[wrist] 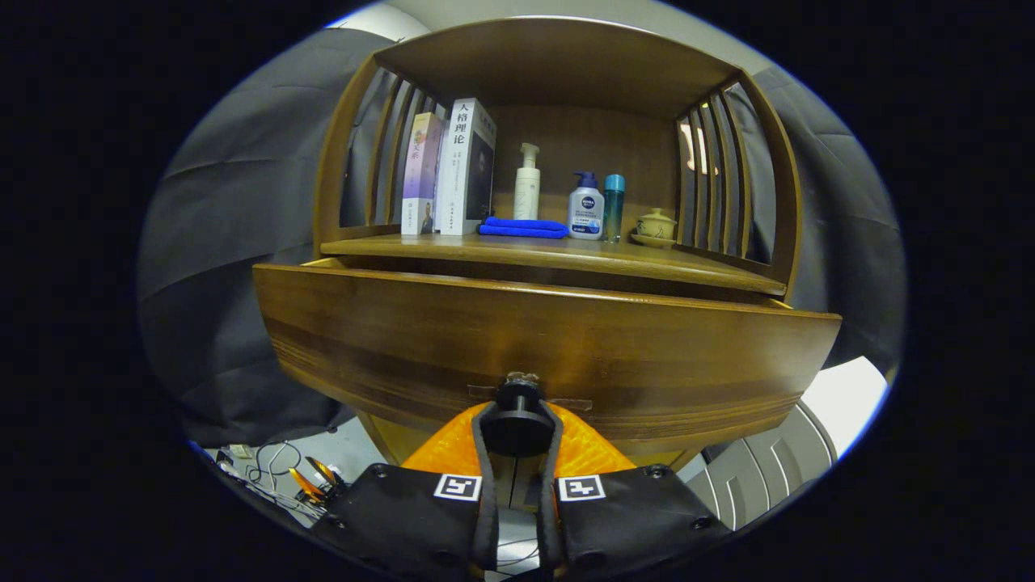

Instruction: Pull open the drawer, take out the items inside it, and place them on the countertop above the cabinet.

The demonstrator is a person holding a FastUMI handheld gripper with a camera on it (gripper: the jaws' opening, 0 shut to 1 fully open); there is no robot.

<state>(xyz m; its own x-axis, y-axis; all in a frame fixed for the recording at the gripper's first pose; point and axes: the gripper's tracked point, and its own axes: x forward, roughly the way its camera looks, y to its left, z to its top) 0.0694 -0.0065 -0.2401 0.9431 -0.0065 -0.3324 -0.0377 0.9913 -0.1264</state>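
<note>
A wooden cabinet fills the scene, with its drawer (550, 339) pulled partway out toward me. The drawer's broad front panel faces me and hides whatever lies inside. A round black knob (517, 420) sits low on the middle of that panel. My gripper (517, 432) is shut on the knob, one orange finger (445, 449) pressing on each side of it. Just above the drawer runs the countertop (566, 255).
On the countertop stand two books (453, 170), a folded blue cloth (524, 228), a white pump bottle (527, 184), a blue-capped pump bottle (586, 207), a slim teal bottle (614, 206) and a small lidded pot (655, 226). Slatted sides and a roof enclose it. Cables (271, 469) lie on the floor below left.
</note>
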